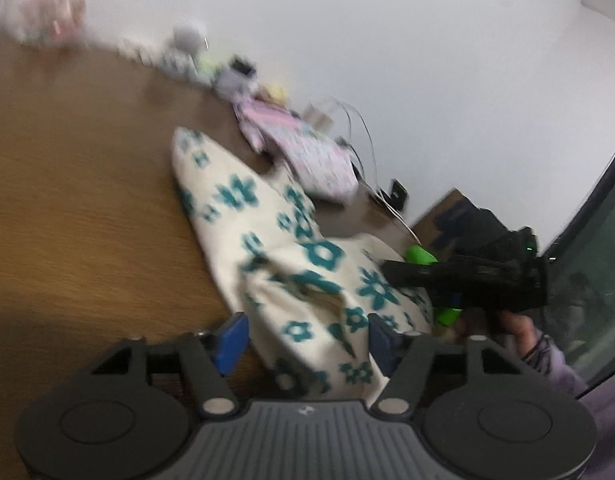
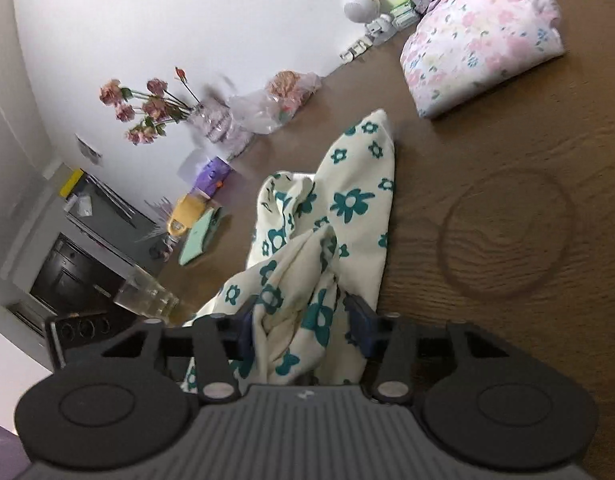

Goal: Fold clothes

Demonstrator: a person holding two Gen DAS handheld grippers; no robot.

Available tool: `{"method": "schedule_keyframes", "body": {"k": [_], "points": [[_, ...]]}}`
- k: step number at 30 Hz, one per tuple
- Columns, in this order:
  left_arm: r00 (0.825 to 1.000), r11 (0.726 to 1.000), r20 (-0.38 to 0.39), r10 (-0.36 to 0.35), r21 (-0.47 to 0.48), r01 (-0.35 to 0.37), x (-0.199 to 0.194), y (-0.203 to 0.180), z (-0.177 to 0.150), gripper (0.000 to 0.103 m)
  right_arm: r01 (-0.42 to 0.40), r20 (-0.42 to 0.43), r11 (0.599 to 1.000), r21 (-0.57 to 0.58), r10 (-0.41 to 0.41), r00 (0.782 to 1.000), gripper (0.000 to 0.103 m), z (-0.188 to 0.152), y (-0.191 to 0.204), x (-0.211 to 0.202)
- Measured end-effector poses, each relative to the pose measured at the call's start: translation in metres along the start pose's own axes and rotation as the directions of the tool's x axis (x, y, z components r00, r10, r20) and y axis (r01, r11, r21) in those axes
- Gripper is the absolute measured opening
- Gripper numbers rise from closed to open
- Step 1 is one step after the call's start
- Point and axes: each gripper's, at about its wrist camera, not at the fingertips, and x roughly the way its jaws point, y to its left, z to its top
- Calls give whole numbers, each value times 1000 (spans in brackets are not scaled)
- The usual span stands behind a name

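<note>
Above the desk [image 2: 507,200], both claws pinch the cream flowered garment [image 2: 347,208]: left claw [image 1: 303,340] and right claw [image 2: 299,324] hold bunched cloth, likely to spread it; a folded pink garment [image 2: 483,48] waits at one o'clock.

The right gripper [image 2: 301,330] pinches a bunch of the white cloth with teal flowers [image 2: 347,216] (the rest trails over the brown table [image 2: 507,184]) near a folded pink flowery cloth [image 2: 483,36].

Flower vase [image 2: 211,120], plastic bag [image 2: 275,100], drinking glass [image 2: 147,300] on the table [image 2: 507,220]
</note>
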Motion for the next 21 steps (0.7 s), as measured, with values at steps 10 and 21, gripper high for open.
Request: {"method": "schedule_keyframes", "body": {"k": [10, 21], "points": [[999, 992, 31, 23, 124, -26, -25, -36, -20, 64, 105, 113, 971, -215, -83, 990, 55, -16, 42, -28], [997, 994, 66, -46, -95, 52, -7, -12, -35, 19, 112, 110, 982, -150, -96, 989, 12, -34, 40, -24]]}}
